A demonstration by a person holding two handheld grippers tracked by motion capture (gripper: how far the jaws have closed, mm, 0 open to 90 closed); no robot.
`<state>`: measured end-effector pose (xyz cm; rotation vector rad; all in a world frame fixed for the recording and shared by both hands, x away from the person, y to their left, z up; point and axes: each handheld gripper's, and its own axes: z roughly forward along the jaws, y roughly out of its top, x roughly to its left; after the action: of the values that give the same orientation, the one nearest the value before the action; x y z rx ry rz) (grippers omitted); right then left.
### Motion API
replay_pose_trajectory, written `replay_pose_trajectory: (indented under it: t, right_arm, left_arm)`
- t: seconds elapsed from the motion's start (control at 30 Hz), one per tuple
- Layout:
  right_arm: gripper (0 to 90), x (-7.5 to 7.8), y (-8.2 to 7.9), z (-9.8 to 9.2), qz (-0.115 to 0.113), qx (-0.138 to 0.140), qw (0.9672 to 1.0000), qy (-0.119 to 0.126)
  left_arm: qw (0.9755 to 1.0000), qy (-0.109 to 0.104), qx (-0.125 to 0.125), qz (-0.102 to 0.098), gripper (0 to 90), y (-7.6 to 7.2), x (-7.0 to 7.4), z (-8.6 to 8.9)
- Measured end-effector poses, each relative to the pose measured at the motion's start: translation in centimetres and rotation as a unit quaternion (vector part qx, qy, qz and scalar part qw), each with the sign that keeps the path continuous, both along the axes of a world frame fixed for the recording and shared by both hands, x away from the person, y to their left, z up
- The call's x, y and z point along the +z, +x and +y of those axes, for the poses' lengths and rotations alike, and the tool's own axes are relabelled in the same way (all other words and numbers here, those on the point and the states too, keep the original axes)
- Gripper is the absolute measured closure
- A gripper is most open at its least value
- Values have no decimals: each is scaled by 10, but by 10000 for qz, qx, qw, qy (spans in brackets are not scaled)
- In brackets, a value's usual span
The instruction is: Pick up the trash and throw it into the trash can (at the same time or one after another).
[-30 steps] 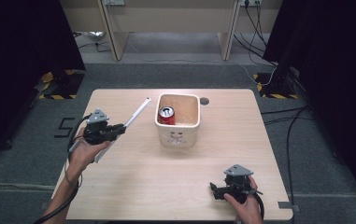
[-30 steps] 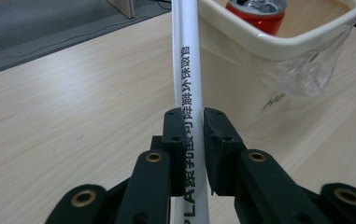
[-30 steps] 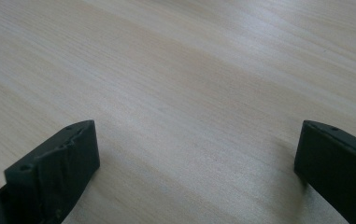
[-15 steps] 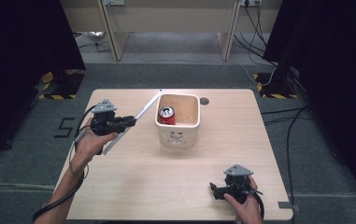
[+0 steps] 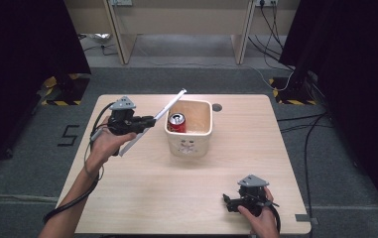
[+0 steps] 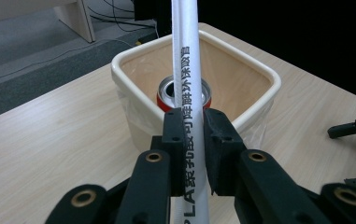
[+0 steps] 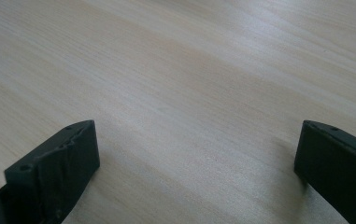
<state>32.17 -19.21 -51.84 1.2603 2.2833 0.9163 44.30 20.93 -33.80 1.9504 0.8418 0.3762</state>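
My left gripper (image 5: 149,121) (image 6: 194,135) is shut on a long white paper-wrapped straw (image 5: 169,106) (image 6: 185,51) with black print, held above the table's left half. The straw slants up and to the right, its far end over the rim of the cream square tub (image 5: 204,140) (image 6: 259,74). Inside the tub stands a red drink can (image 5: 177,122) (image 6: 166,93) with a silver top. My right gripper (image 5: 226,202) (image 7: 196,154) rests low over the bare wood near the front right, jaws wide open with nothing between them.
The wooden table (image 5: 176,198) has a round cable hole (image 5: 217,106) at the back behind the tub. A desk frame and cables stand on the grey floor beyond. Dark curtains hang at both sides.
My left gripper has risen and moved right toward the tub, carrying the straw; the straw's far tip now reaches over the tub's rim. The right gripper has stayed put.
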Motion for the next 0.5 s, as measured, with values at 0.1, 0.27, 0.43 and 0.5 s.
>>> replay_pose_trajectory:
  t: [0.1, 0.27, 0.43, 0.5]
  right_arm:
    - [3, 0, 0, 0, -1, 1, 10000, -2]
    - [3, 0, 0, 0, 0, -4, 10000, 5]
    - [3, 0, 0, 0, 6, 5, 10000, 8]
    - [3, 0, 0, 0, 6, 7, 10000, 7]
  left_arm:
    - [10000, 27, -45, 7, 788, 3, 3, -6]
    - [10000, 19, -87, 6, 788, 9, 6, -15]
    - [9999, 35, -146, -3, 788, 15, 10, -26]
    - [9999, 38, -166, -4, 788, 16, 12, -30]
